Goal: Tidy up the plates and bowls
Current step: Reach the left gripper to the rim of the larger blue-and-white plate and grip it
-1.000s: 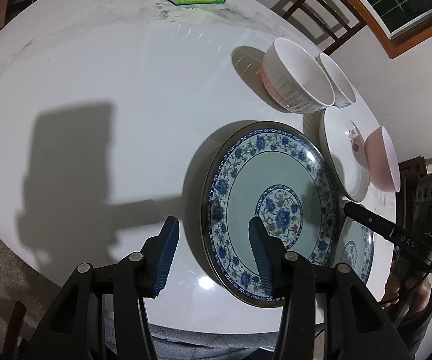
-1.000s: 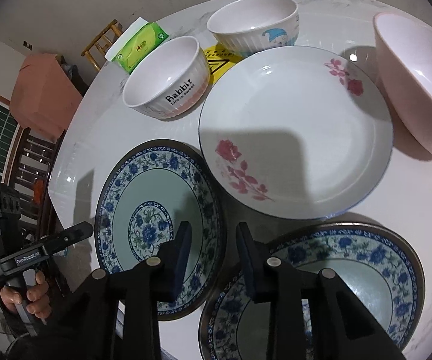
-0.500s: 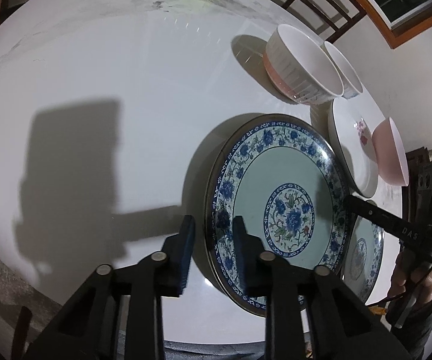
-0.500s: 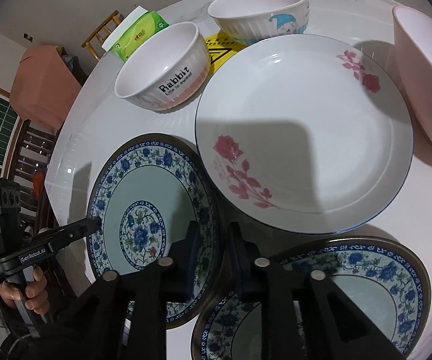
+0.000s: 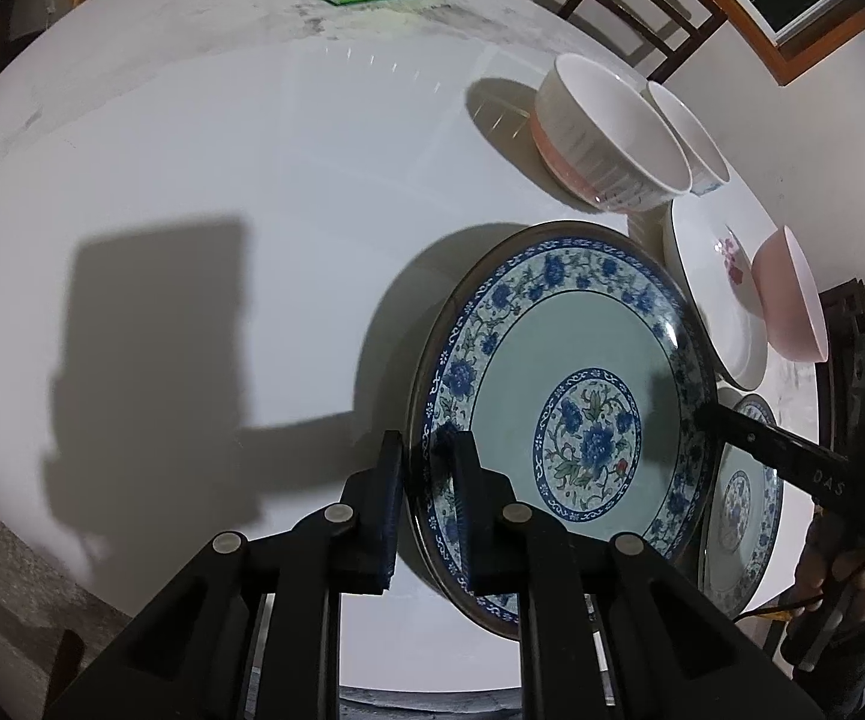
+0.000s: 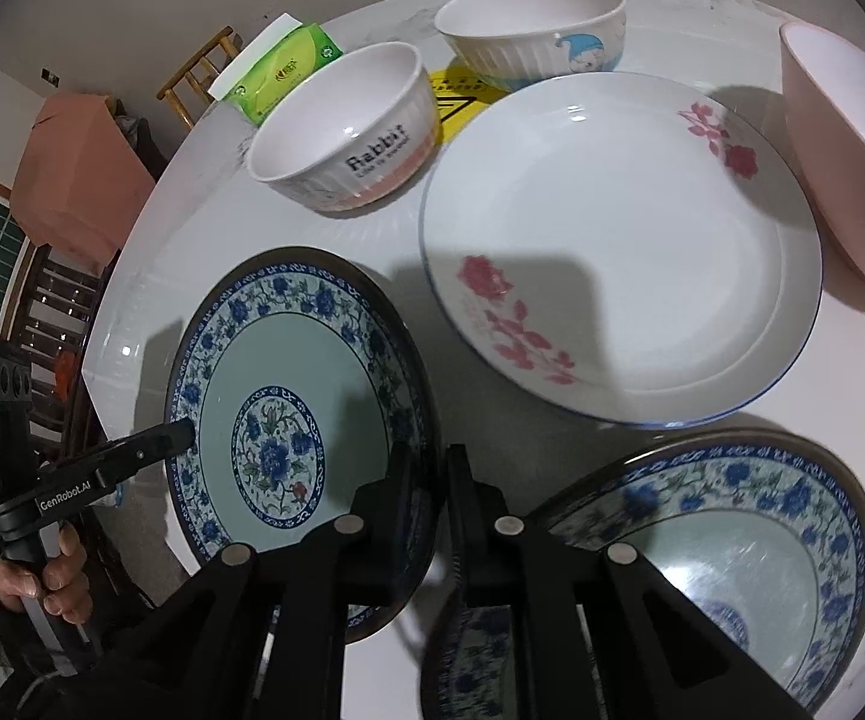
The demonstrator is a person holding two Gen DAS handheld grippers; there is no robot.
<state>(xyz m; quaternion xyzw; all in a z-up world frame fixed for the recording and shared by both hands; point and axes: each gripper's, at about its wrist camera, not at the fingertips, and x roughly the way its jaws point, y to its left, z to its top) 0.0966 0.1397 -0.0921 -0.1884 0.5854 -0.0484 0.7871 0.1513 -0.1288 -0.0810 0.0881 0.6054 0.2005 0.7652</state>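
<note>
Nearest both cameras, the blue floral plate (image 5: 582, 420) is sitting on the white counter (image 5: 222, 150), empty, and both grippers are pinching its rim. Left gripper (image 5: 426, 480): jaws have just been closing and are now clamping the plate's left edge, one pad outside, one inside. Right gripper (image 6: 432, 498): jaws pressing together on the opposite edge of the same plate. Just beside it, a second blue floral plate (image 6: 732, 540) is lying empty. Beyond, a white plate with pink roses (image 6: 618, 240) is lying empty, with an empty pink bowl (image 6: 846, 150) touching its far side. Farther on, two empty ribbed bowls are standing: the "Rabbit" bowl (image 6: 348, 126) and the cartoon bowl (image 6: 528, 24). A green tissue pack (image 6: 279, 72) is lying farthest back.
</note>
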